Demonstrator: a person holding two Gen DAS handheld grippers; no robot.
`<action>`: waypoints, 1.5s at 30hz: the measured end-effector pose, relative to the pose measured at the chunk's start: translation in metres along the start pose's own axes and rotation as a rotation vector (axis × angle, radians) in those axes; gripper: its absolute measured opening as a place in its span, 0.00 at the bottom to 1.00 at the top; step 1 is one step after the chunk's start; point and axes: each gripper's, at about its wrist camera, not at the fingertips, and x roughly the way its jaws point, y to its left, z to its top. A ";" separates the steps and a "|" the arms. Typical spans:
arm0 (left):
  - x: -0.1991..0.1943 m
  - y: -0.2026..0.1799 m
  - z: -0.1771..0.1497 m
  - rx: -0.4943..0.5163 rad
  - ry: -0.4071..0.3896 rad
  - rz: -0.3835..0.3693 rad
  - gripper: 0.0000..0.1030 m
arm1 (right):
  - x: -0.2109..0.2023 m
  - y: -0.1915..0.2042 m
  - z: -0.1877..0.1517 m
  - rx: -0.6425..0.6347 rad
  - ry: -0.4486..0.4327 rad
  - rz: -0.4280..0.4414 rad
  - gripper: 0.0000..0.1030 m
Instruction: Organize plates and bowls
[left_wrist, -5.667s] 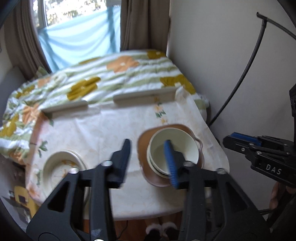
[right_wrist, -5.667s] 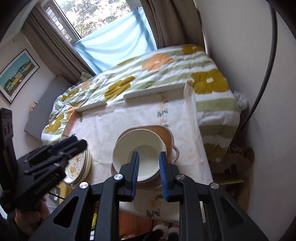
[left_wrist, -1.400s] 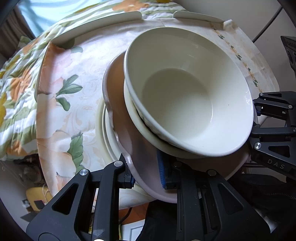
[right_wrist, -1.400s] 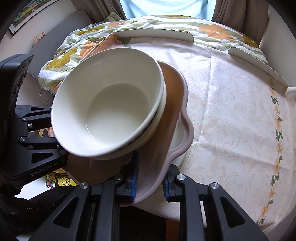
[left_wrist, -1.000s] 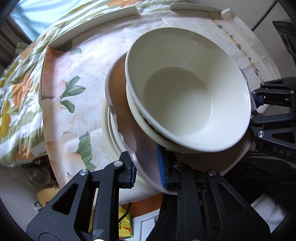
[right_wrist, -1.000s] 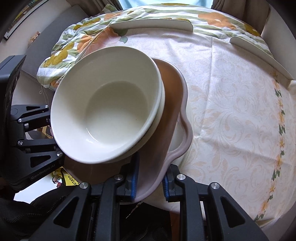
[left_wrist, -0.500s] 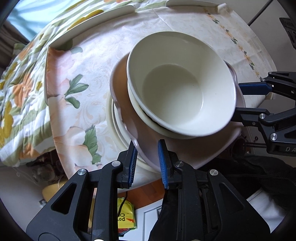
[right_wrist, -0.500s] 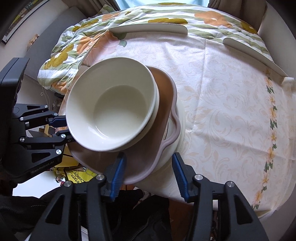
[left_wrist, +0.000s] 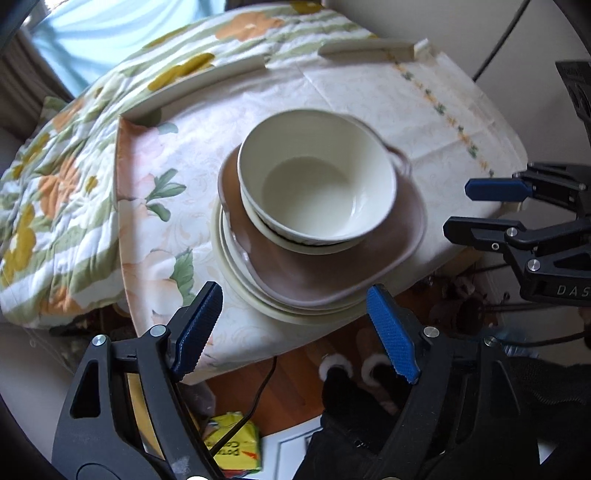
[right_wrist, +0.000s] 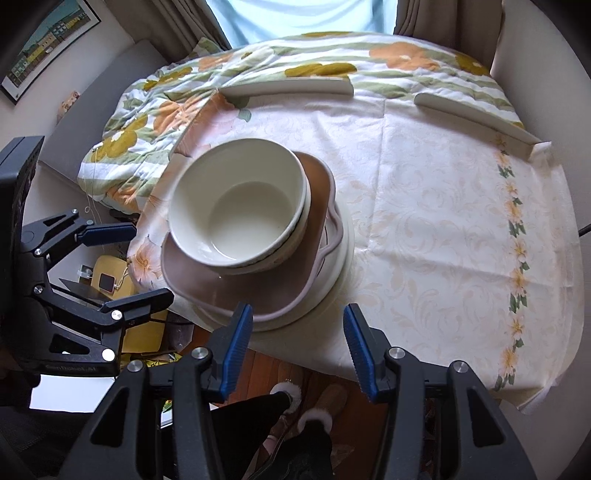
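A cream bowl (left_wrist: 317, 192) nests in a second bowl on a brown wavy-edged plate (left_wrist: 332, 273). That plate lies on cream round plates (left_wrist: 236, 273) at the table's near edge. The same stack shows in the right wrist view: bowl (right_wrist: 240, 206), brown plate (right_wrist: 236, 291), cream plates (right_wrist: 340, 258). My left gripper (left_wrist: 295, 325) is open and empty, just off the table edge near the stack; it also shows in the right wrist view (right_wrist: 125, 262). My right gripper (right_wrist: 299, 347) is open and empty, in front of the stack; it also shows in the left wrist view (left_wrist: 476, 210).
A floral tablecloth (right_wrist: 443, 206) covers the round table. A flowered quilt (right_wrist: 258, 66) lies beyond it, with two cream edge strips (right_wrist: 288, 86) at the far side. Below the edge are slippered feet (right_wrist: 295, 402), a wooden floor, a cable and a yellow packet (left_wrist: 236, 450).
Both grippers let go of the brown plate, opened wide and pulled back. The stack now rests on the cream plates at the table's near edge.
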 end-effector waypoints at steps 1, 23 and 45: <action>-0.010 -0.005 -0.001 -0.018 -0.026 0.008 0.77 | -0.011 -0.001 -0.004 -0.007 -0.024 -0.010 0.45; -0.251 -0.090 -0.060 -0.276 -0.744 0.278 1.00 | -0.256 -0.013 -0.076 0.091 -0.687 -0.244 0.91; -0.267 -0.097 -0.072 -0.276 -0.813 0.307 1.00 | -0.263 0.002 -0.088 0.064 -0.763 -0.279 0.91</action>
